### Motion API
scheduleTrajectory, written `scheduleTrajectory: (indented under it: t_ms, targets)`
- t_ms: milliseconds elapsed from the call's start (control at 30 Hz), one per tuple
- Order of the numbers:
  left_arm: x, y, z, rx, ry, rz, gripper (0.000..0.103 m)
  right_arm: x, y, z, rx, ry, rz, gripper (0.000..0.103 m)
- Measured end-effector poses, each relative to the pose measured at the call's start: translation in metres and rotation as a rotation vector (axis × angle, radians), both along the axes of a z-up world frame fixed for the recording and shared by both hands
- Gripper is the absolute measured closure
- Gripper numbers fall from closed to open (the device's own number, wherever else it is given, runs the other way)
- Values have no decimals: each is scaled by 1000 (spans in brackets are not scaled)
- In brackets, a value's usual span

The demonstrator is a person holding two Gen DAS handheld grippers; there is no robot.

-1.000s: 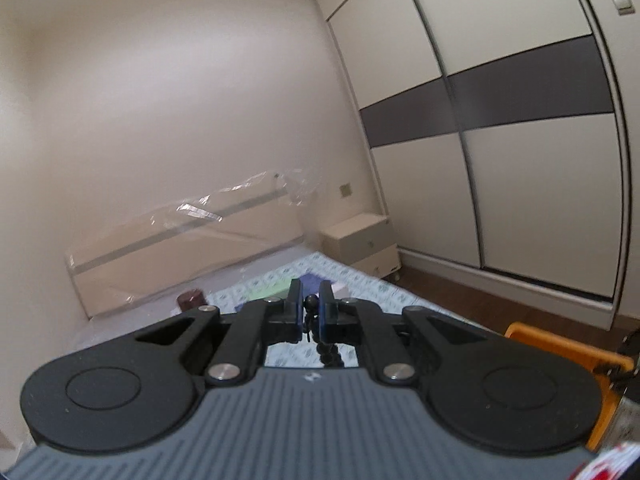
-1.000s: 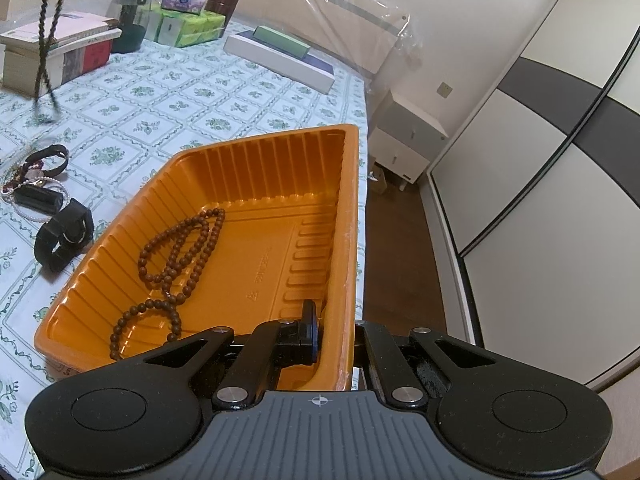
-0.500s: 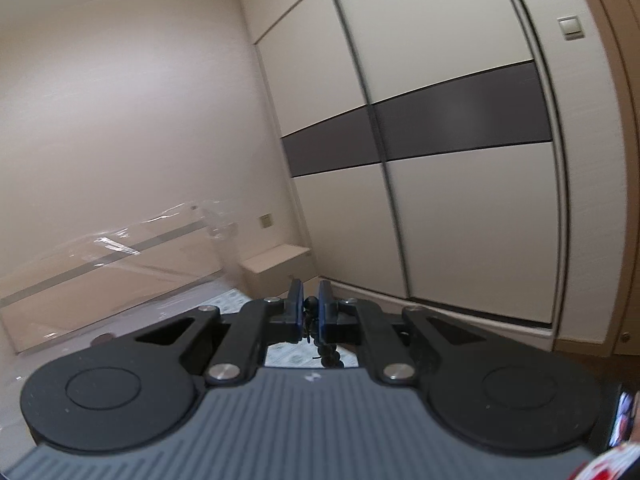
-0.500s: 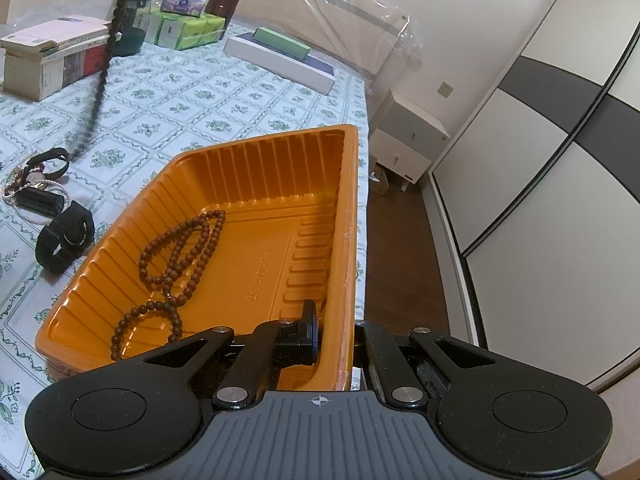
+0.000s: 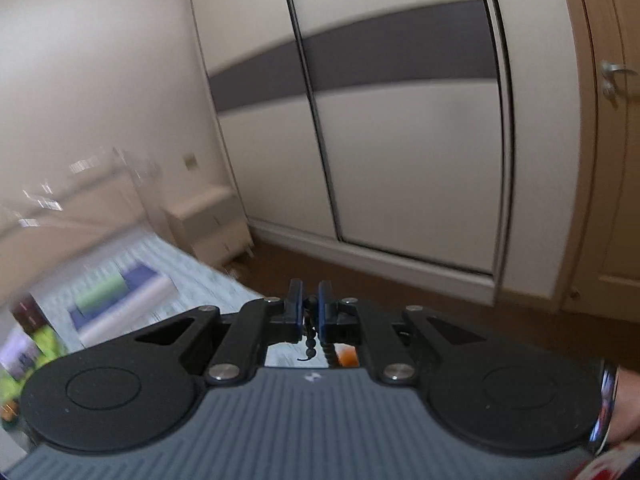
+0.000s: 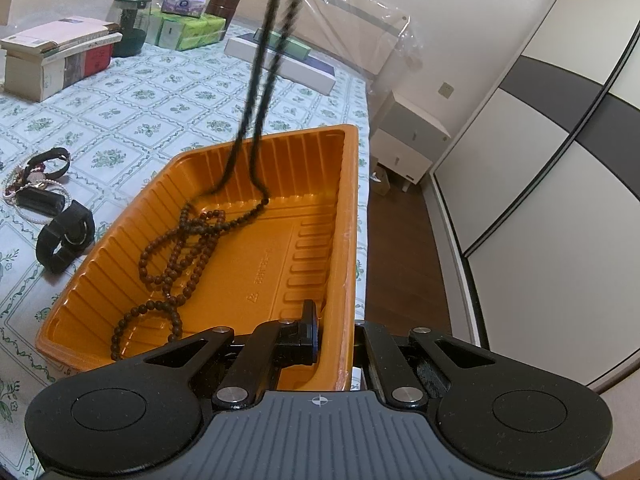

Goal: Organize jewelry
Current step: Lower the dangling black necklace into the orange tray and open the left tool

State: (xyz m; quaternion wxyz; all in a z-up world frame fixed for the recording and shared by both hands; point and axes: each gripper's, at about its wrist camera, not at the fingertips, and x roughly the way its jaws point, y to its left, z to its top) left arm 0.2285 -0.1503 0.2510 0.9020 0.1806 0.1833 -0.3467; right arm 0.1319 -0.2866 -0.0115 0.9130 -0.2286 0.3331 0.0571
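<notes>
L gripper [image 5: 309, 312] clamps dark bead necklace [image 6: 262, 64] over orange tray [image 6: 348, 216], R gripper [image 6: 334, 334] pinches tray rim; watches [image 6: 64, 236] beside tray pending.

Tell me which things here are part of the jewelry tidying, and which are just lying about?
Part of the job:
- orange tray
- brown bead strand in it
- dark bead strand hanging into it
- watches and pearls on the cloth

Just lying about:
- books
- glass jar
- green tissue packs
- flat boxes
</notes>
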Motion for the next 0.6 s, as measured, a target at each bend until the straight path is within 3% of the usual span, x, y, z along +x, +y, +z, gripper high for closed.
scheduleTrajectory:
  t_ms: [300, 600]
  targets:
    - [17, -9, -97, 111, 200, -24, 97, 2, 0, -2, 0, 5, -3, 100]
    - [34, -18, -140, 153, 272, -13, 97, 5, -1, -3, 1, 12, -5, 100]
